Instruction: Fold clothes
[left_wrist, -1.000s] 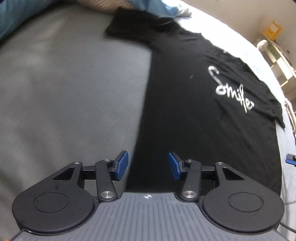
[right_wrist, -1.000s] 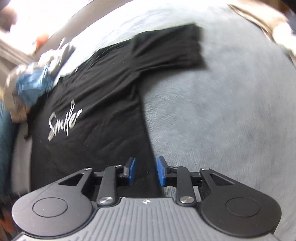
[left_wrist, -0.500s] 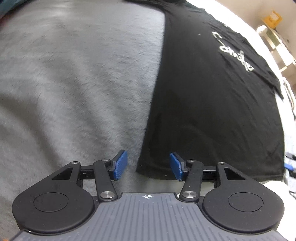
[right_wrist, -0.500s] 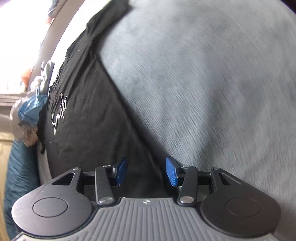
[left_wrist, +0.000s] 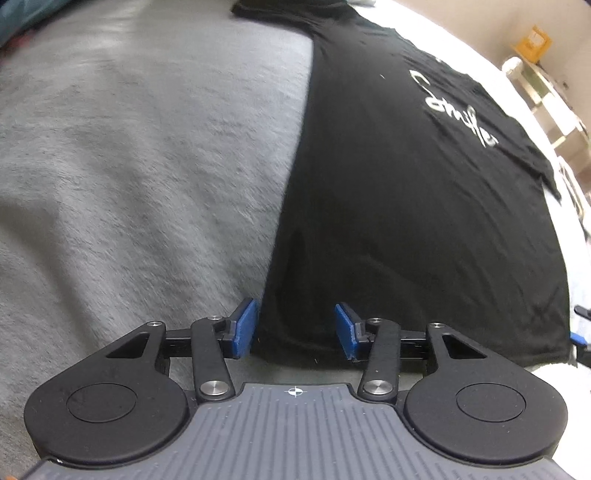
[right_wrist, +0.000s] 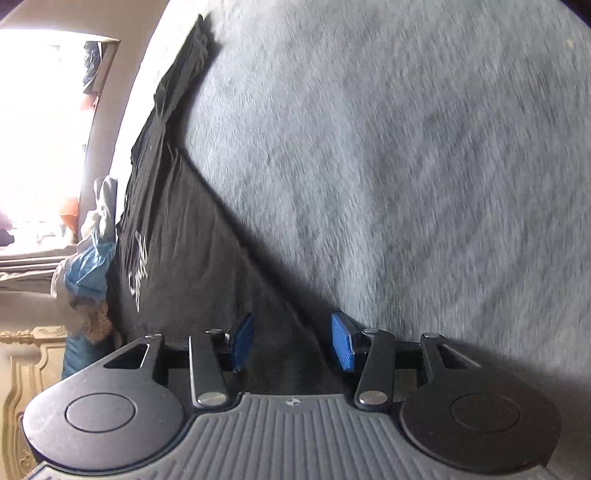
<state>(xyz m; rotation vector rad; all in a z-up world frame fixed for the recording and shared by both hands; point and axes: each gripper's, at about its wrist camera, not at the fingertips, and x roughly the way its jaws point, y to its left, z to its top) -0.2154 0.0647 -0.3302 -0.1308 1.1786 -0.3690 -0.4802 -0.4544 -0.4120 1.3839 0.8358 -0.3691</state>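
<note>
A grey blanket (left_wrist: 155, 155) carries the limp, light T-shirt (left_wrist: 406, 206). My left gripper (left_wrist: 294, 330), just narrowing, and right gripper (right_wrist: 292, 341), both spread and empty, straddle hem corners at six o'clock — good holds.

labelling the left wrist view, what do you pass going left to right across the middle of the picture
grey blanket → black t-shirt → white script print on its chest → white sheet at the bed's edge
</note>
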